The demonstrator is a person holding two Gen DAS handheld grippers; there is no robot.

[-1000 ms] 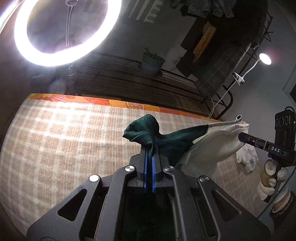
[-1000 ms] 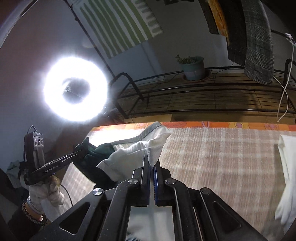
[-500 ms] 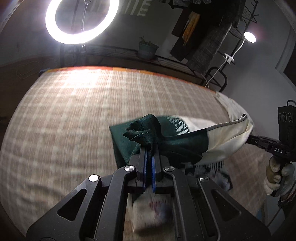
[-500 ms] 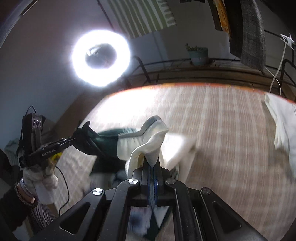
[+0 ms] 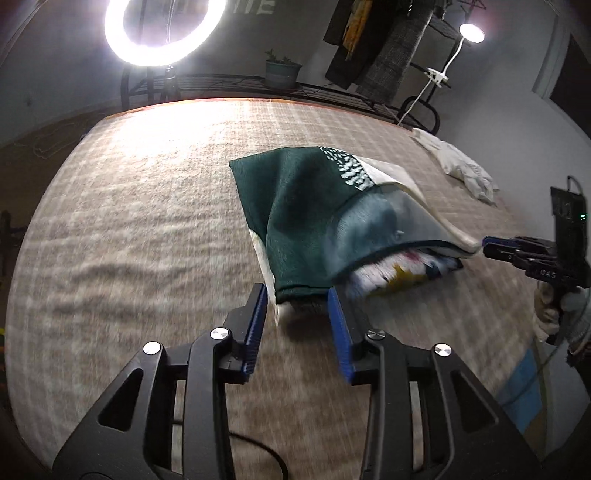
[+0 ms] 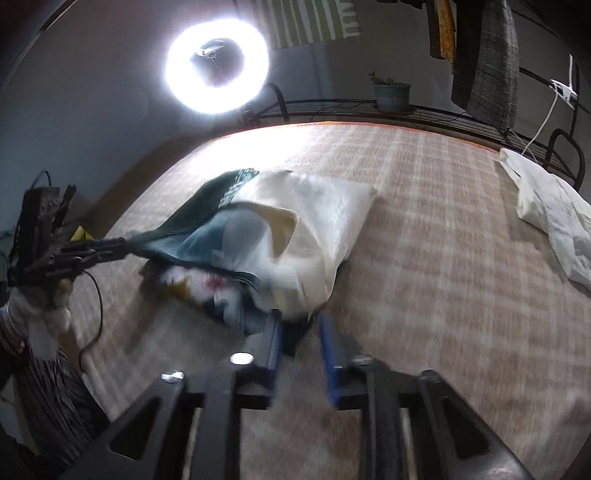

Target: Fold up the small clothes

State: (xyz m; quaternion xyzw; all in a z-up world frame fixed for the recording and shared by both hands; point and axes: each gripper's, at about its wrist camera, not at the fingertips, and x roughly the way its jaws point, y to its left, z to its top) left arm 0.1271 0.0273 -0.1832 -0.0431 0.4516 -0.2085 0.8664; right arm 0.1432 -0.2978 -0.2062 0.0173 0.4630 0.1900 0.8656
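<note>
Green-and-cream garment (image 5: 317, 206) mid-frame: light, limp, likely billows; take by near corners. Left gripper (image 5: 297, 314), right gripper (image 6: 299, 332) just opening, released.

We see a ring light (image 5: 164, 35) glowing beyond the checked blanket (image 5: 147, 206); a potted plant (image 5: 282, 72) stands on a black rack (image 5: 332, 94); dark clothes (image 5: 384, 51) hang near a clip lamp (image 5: 471, 33); a striped hanging (image 6: 306, 20) covers the wall.

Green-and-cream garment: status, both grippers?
Left gripper, right gripper: jaws just opened, released. Green-and-cream garment folded over on plaid blanket. Nothing obstructing.
</note>
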